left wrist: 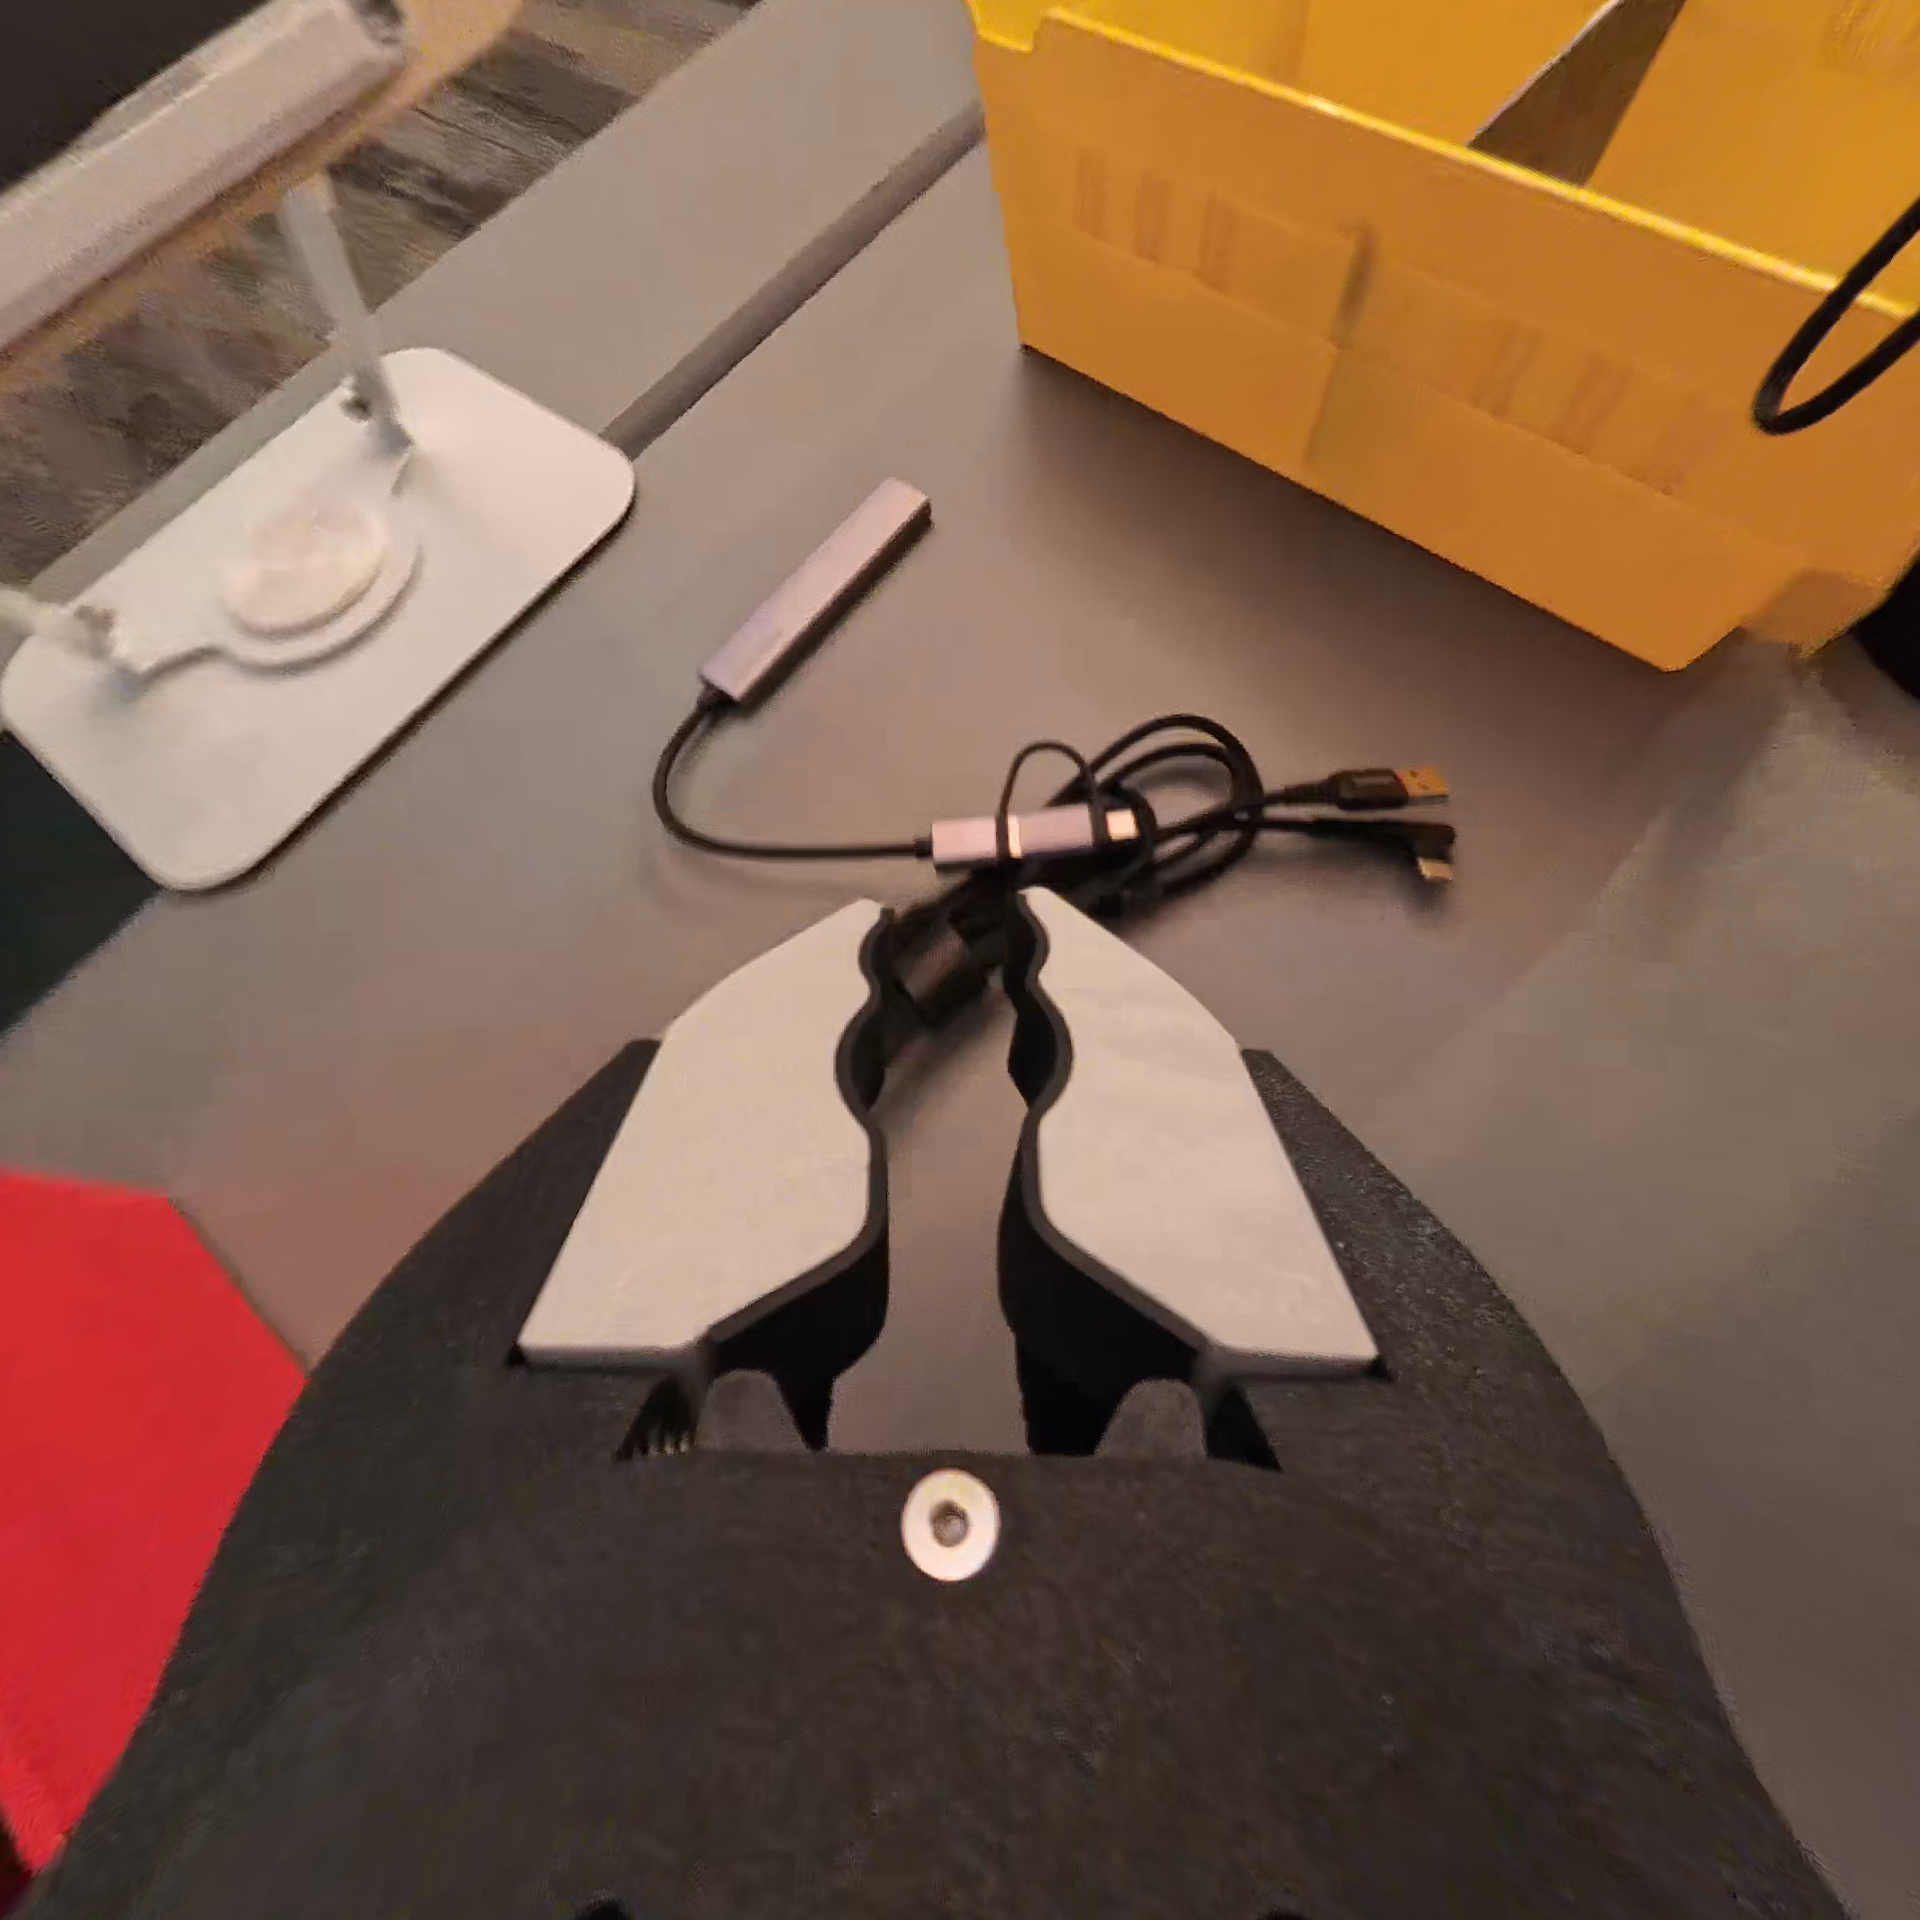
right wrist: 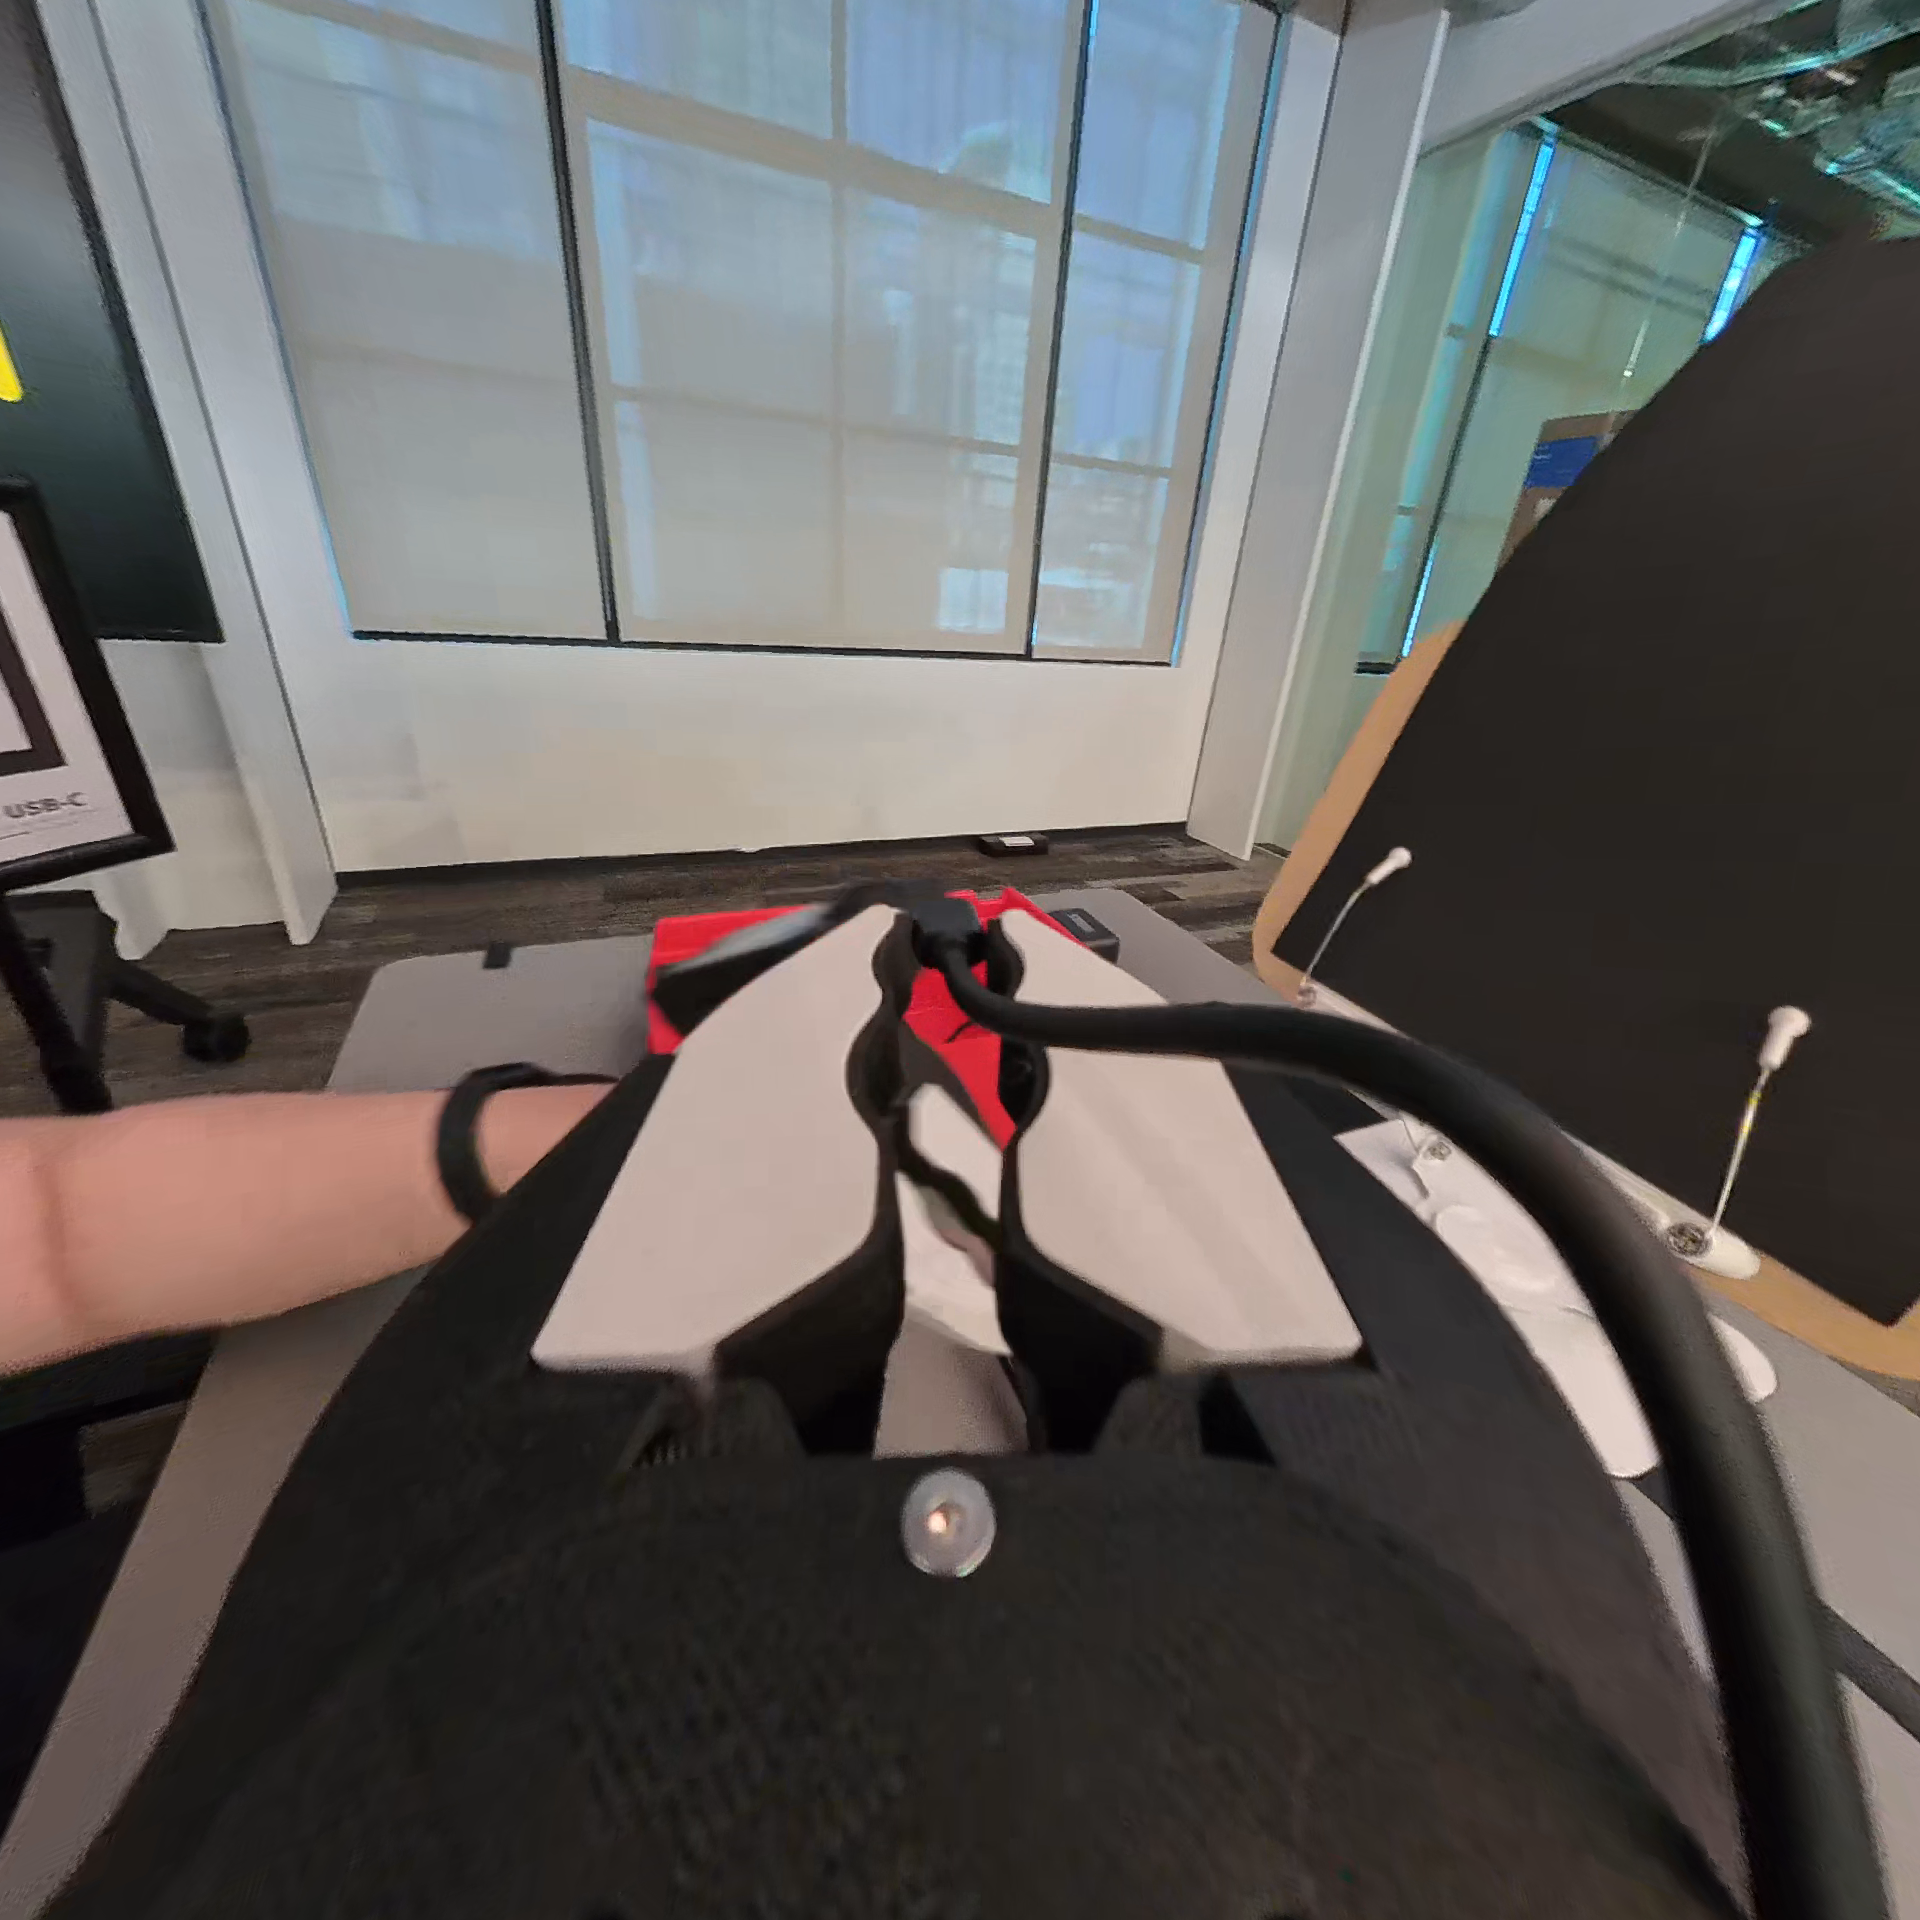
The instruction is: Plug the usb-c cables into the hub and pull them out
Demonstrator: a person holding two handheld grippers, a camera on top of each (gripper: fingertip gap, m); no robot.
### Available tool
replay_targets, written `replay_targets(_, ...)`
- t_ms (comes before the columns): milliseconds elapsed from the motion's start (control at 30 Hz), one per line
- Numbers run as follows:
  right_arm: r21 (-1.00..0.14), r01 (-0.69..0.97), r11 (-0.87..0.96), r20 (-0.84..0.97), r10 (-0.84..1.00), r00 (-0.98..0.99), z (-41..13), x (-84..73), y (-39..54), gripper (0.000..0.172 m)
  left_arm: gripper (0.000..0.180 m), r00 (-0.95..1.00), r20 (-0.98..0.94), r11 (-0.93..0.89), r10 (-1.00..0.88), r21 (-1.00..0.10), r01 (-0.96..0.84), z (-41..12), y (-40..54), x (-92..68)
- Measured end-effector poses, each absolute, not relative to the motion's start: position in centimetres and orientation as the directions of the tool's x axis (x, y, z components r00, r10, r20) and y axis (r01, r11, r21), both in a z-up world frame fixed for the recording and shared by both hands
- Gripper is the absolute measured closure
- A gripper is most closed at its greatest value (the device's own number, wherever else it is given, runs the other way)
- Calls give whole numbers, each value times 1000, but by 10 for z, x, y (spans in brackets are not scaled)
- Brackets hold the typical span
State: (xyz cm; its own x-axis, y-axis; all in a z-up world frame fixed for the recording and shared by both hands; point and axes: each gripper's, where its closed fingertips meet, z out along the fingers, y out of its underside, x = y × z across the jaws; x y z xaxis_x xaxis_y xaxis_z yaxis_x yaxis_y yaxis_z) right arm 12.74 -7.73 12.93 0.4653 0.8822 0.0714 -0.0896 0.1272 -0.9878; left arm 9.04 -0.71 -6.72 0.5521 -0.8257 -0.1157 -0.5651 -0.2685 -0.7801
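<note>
In the left wrist view a slim grey hub (left wrist: 821,582) lies on the dark table (left wrist: 416,987). Its thin lead curves to a grey plug with an adapter (left wrist: 1023,836). That plug rests on a tied bundle of black cables (left wrist: 1195,821) with a gold-tipped plug (left wrist: 1392,784) at its right end. My left gripper (left wrist: 954,914) is shut on the near, strapped end of the bundle. In the right wrist view my right gripper (right wrist: 940,920) is shut on the black plug (right wrist: 940,925) of a thick black cable (right wrist: 1351,1049), held above the table; the cable arcs off right and down.
A yellow cardboard box (left wrist: 1403,343) stands at the back right, with a black cable loop (left wrist: 1829,343) in front of it. A white lamp base (left wrist: 312,623) sits at the left. A red box (right wrist: 935,997) and a person's forearm (right wrist: 208,1195) are near the right gripper. One gripper's finger ends stand about 20 cm off the other's.
</note>
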Motion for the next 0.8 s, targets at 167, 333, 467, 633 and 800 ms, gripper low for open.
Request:
replay_targets(167,-982,-63,179,140,907,398,143,127,-101,159,153,389,-187,-186,-902,-646,-741,-94,62,125)
replay_targets(333,-972,-12,234,216,915,341,147,130,-118,158,145,260,-218,-110,-941,-530,-841,-134,109,136)
replay_targets(467,-970,-22,240,219,916,336,154,142,-118,159,137,234,-163,-109,-958,-548,-830,-149,125,151)
replay_targets(633,-975,-47,217,189,923,335,156,151,-110,158,130,204,-131,-104,-970,-533,-840,-158,137,156)
replay_targets(800,-978,-45,203,175,921,347,153,155,-101,158,157,154,-123,-73,-980,-500,-863,-160,132,156)
